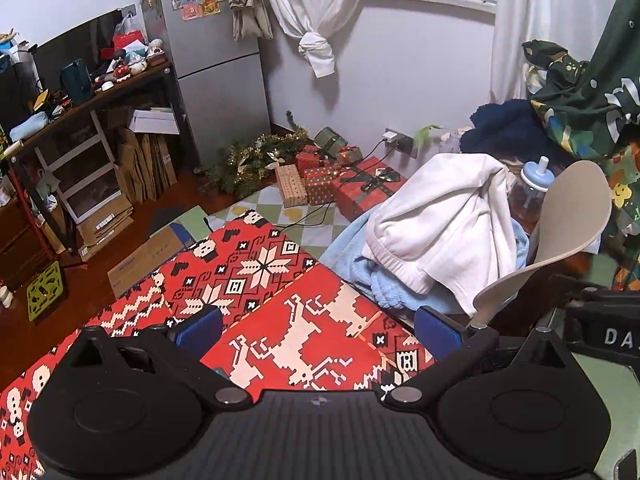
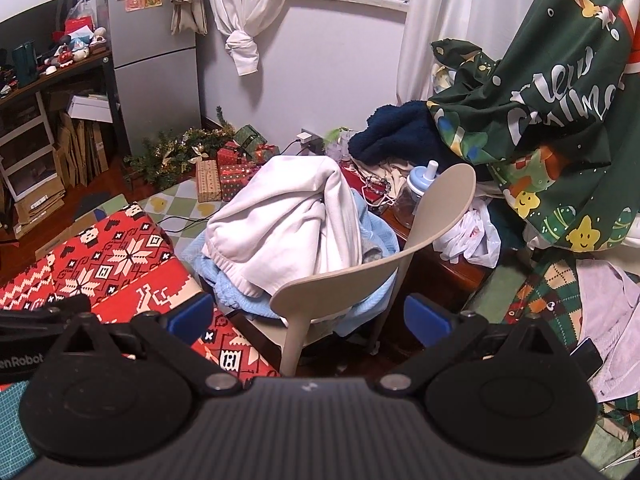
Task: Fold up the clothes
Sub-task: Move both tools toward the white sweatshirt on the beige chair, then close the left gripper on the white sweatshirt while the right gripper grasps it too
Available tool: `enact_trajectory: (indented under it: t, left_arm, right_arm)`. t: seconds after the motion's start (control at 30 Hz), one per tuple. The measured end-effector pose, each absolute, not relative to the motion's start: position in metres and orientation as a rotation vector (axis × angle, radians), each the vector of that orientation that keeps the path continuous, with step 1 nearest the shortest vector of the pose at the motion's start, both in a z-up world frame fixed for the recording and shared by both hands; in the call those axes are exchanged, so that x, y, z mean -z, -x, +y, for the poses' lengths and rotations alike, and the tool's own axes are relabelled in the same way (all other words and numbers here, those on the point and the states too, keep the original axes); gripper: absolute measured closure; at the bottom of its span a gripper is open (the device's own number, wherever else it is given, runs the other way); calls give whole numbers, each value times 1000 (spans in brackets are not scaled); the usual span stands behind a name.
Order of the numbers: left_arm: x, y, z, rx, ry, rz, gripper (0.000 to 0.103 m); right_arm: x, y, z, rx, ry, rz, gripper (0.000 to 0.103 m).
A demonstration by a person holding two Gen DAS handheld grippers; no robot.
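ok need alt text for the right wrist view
The open right gripper points at a beige chair heaped with a white garment over light blue clothing. A red patterned cloth lies left.

Black ribbed claw (image 1: 318, 330) bodies — 2 blue pads (image 2: 191, 316), silver screws.

From here I count two garments heaped on the seat: one white sweatshirt (image 2: 280, 216) on top, one light blue garment (image 2: 372, 236) under it. One beige chair (image 2: 400, 256) carries them. Behind it, one blue-lidded bottle (image 2: 424, 184). On the floor by the wall I make out about five wrapped gift boxes (image 1: 320, 176), though they overlap. One grey fridge (image 1: 216, 52), one knotted white curtain (image 1: 316, 20), one red patterned tablecloth (image 1: 256, 280). Two grippers, the left gripper (image 1: 318, 330) and the right gripper (image 2: 308, 318), both spread wide with nothing between them.
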State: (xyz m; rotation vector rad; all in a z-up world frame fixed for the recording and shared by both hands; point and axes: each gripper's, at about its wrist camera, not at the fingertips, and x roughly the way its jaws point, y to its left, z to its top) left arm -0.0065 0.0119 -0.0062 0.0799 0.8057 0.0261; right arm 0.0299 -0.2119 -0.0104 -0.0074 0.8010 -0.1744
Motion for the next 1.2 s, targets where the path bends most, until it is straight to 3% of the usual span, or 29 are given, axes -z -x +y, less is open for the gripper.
enact_trajectory:
  t: [0.47, 0.93, 1.2]
  left_arm:
    - [4, -72, 56, 39, -125, 817, 0]
    - [-109, -158, 59, 133, -188, 892, 0]
    - [-120, -188, 30, 57, -174, 949, 1]
  right_arm:
    - [18, -114, -177, 250, -7, 847, 0]
    - [-91, -207, -184, 320, -51, 1015, 0]
    - [-102, -234, -241, 361, -85, 1037, 0]
